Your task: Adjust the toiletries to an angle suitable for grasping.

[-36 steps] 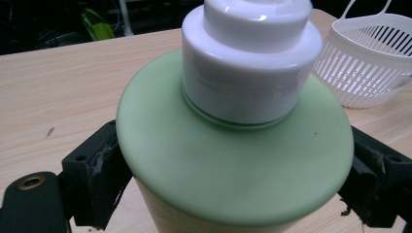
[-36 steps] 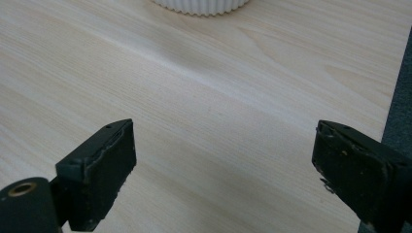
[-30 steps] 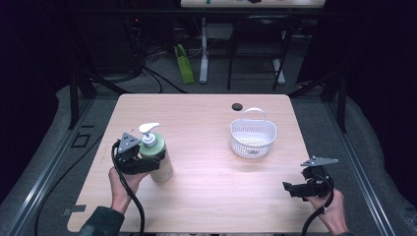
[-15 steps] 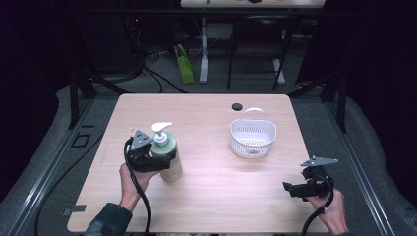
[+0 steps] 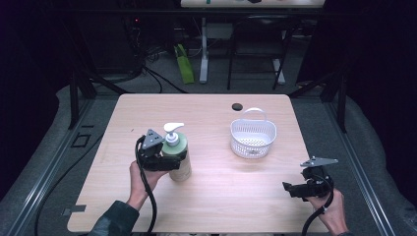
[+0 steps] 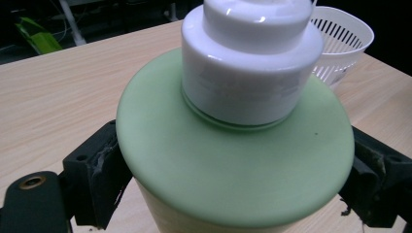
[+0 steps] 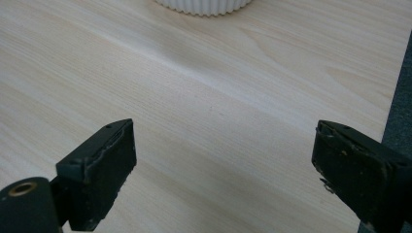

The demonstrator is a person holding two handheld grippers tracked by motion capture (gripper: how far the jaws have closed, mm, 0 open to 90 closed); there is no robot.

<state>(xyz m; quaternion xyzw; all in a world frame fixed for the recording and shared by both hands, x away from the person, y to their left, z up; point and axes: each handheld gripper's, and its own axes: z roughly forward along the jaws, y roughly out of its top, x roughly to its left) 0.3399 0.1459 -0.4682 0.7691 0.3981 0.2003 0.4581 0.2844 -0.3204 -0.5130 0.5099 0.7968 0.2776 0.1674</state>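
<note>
The counter [image 5: 216, 196] is pale wood with soft lines in it, smooth and flat. My soap bottle [image 5: 178, 155] is round and fat, light green on top and creamy yellow lower down, with a shiny white pump [image 5: 172, 132] that sticks out to the right. It stands upright on the left side of the counter. My left gripper [image 5: 164, 160] has its black jaws squeezed on both sides of the bottle, just under its green shoulder. To the right of the bottle, well apart, sits a white plastic basket [image 5: 253, 137] with thin slits and a hoop handle. A small black round thing [image 5: 237, 105] lies beyond it, near the far edge. My right gripper [image 5: 290, 188] is near the right front corner, jaws wide apart with only bare wood between them.
</note>
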